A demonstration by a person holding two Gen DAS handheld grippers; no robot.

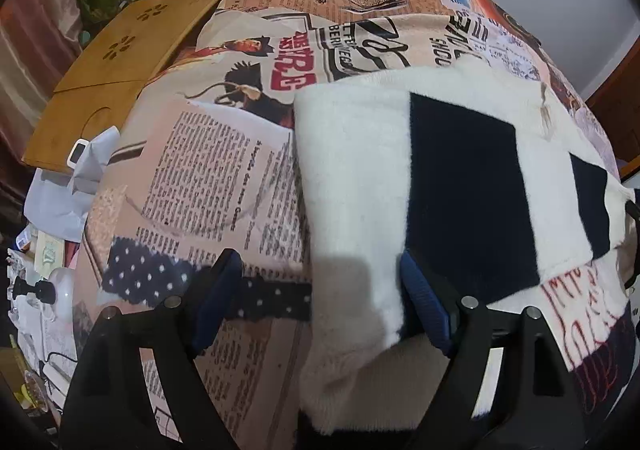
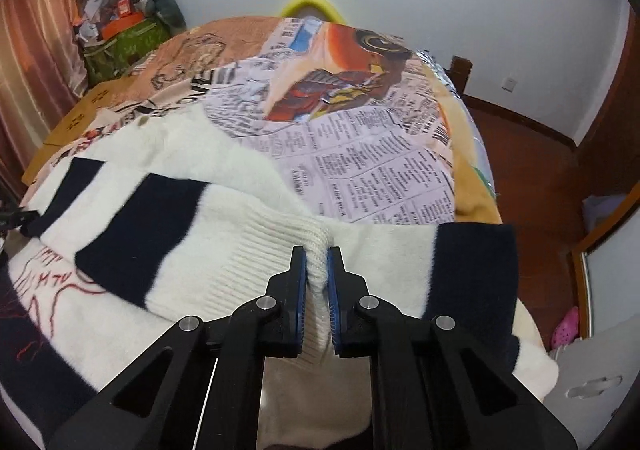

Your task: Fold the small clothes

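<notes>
A fluffy white sweater [image 1: 352,154] with dark navy stripes and red stitched lettering lies on a bed covered with a newspaper-print sheet [image 1: 208,178]. My left gripper [image 1: 320,274] is open, its jaws wide apart, astride the sweater's left edge; the right pad [image 1: 424,310] touches the fabric. In the right wrist view the sweater [image 2: 168,234] is partly folded over. My right gripper [image 2: 317,254] is shut on the sweater's white ribbed cuff [image 2: 280,246], pinched between the blue pads.
A wooden lap board [image 1: 112,90] lies at the bed's left side, with clutter and white paper [image 1: 68,190] below it. A green box pile [image 2: 120,46] stands by the curtain. The bed's right edge [image 2: 476,186] drops to a wooden floor [image 2: 532,154].
</notes>
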